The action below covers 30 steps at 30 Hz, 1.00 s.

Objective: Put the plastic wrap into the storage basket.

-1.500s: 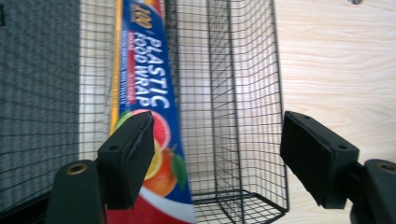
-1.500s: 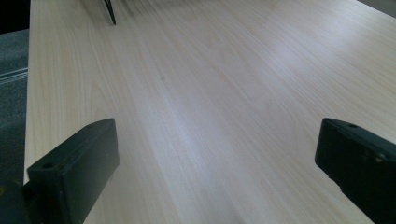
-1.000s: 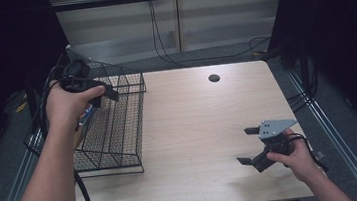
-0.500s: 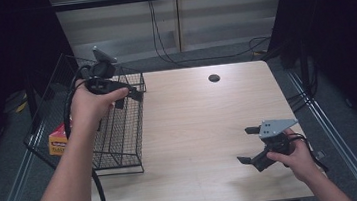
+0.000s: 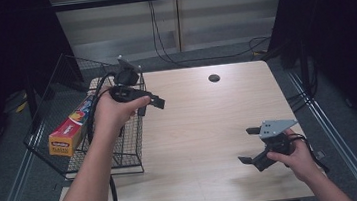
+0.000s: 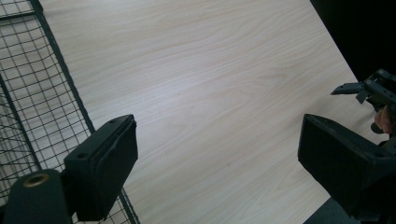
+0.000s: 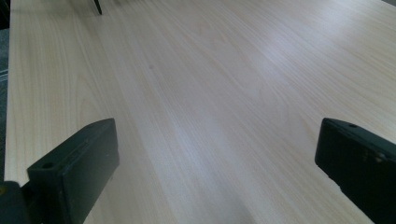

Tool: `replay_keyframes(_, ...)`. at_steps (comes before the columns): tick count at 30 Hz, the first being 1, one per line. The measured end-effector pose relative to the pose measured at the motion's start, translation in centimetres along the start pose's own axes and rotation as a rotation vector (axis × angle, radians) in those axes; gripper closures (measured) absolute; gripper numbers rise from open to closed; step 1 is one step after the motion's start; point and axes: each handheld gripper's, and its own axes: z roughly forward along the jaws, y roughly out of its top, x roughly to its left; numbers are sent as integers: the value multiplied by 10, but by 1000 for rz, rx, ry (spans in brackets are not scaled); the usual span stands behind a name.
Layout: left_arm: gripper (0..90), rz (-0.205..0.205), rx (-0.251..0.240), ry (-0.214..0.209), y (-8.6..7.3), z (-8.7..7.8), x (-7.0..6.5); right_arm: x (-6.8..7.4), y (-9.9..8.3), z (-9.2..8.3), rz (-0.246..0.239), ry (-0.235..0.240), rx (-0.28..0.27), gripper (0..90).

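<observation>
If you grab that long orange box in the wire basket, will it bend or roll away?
The long orange box looks like a stiff carton with flat sides, so it probably would not roll. It seems narrow and long, so gripped at one end by a tool it might droop or swing. It lies tilted in the wire basket, so it may slide when nudged.

The left claw (image 5: 154, 103) has come up out of the wire basket (image 5: 125, 141) and now hangs above the basket's bench-side rim, its jaws apart and empty, pointing out over the bench (image 5: 209, 127). With the hand (image 5: 112, 110) lifted clear, a long orange and red box (image 5: 71, 129) has come into sight, lying on the basket's far side from the bench.
</observation>
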Motion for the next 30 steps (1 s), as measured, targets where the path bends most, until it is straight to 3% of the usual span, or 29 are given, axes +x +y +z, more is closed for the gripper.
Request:
replay_keyframes(15, 115, 61, 13, -51, -16, 38, -15, -3, -7, 3, 8, -13, 31, 0)
replay_keyframes(26, 102, 114, 26, -110, -29, 69, -28, -5, -9, 3, 22, -8, 32, 0)
replay_keyframes(28, 101, 103, 25, -110, -32, 74, -30, -6, -10, 3, 21, -5, 34, 0)
replay_keyframes(30, 100, 129, 21, -114, -33, 78, -31, -7, -11, 3, 23, -10, 36, 0)
